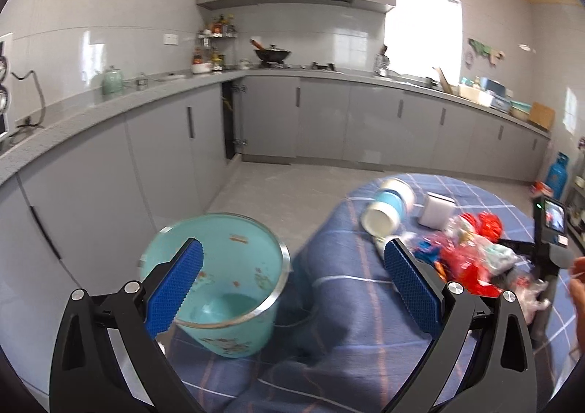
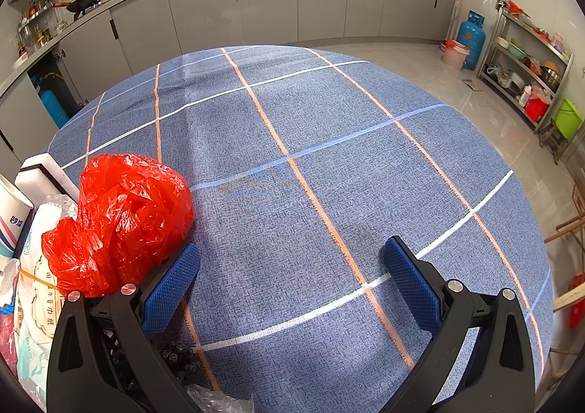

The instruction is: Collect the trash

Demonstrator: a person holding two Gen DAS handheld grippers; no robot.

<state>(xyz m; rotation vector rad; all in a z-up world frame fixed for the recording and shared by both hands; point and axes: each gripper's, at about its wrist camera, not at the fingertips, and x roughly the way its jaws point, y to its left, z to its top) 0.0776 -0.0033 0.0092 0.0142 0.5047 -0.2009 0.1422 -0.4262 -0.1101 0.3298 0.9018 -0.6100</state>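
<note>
Beside your right gripper (image 2: 292, 281), jaws wide, empty: crumpled red plastic bag (image 2: 124, 219) on table (image 2: 329, 157). Swing left, straddle bag, pinch bulk. Left gripper (image 1: 292, 288) wide, empty, over teal plastic bucket (image 1: 234, 266).

Paper cup (image 2: 11, 219) cut by frame edge; bin (image 1: 219, 285) motion-blurred

Bare tablecloth (image 2: 329, 157) right of red bag (image 2: 120, 215); bucket (image 1: 219, 285) seemingly unobstructed.
</note>
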